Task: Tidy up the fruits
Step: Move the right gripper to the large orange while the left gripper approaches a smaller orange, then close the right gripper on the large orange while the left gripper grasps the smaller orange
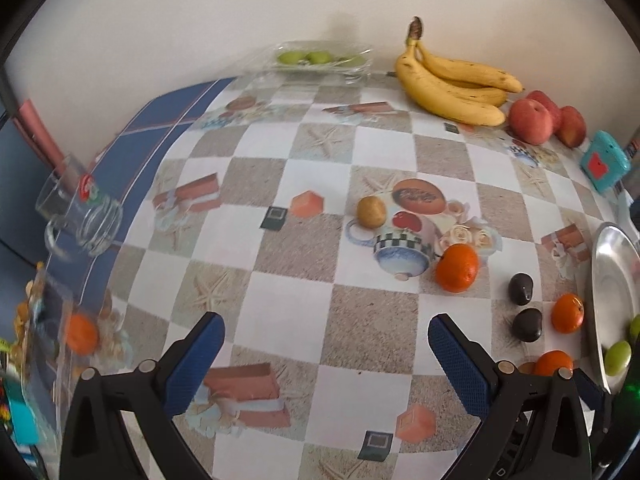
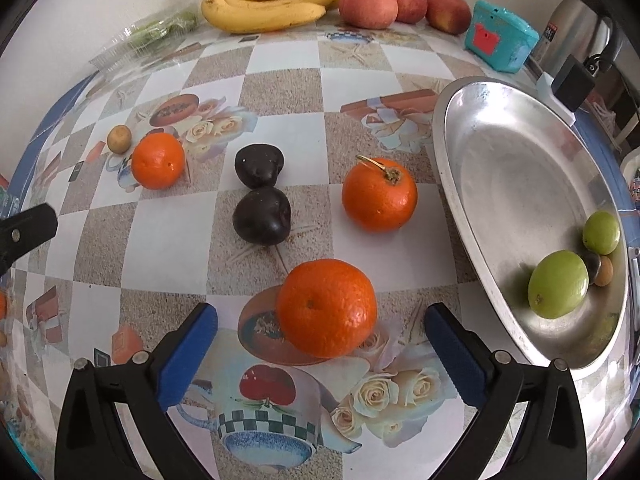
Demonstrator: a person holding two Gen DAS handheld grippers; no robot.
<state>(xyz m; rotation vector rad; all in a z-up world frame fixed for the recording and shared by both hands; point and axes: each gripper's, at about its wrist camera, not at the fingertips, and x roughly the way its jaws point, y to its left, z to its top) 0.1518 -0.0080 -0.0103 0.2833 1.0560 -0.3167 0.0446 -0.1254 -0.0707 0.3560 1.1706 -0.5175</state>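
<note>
My right gripper (image 2: pixel 320 326) is open, its blue pads either side of the nearest orange (image 2: pixel 326 306), not touching it. A stemmed orange (image 2: pixel 379 194), a third orange (image 2: pixel 157 161), two dark plums (image 2: pixel 262 220) and a small brown fruit (image 2: pixel 119 139) lie on the checked tablecloth. The metal plate (image 2: pixel 520 160) on the right holds two green fruits (image 2: pixel 558 284) and small dark and brown ones. My left gripper (image 1: pixel 326 344) is open and empty above bare cloth. The oranges (image 1: pixel 457 268), plums (image 1: pixel 527 324) and plate (image 1: pixel 612 280) also show in the left wrist view.
Bananas (image 2: pixel 272 4) and red apples (image 2: pixel 368 6) lie along the back wall. A teal box (image 2: pixel 498 40) and a steel flask (image 2: pixel 572 32) stand at the back right. A clear tray of green fruit (image 1: pixel 320 58) is at the back. A glass mug (image 1: pixel 80 212) stands at the left edge.
</note>
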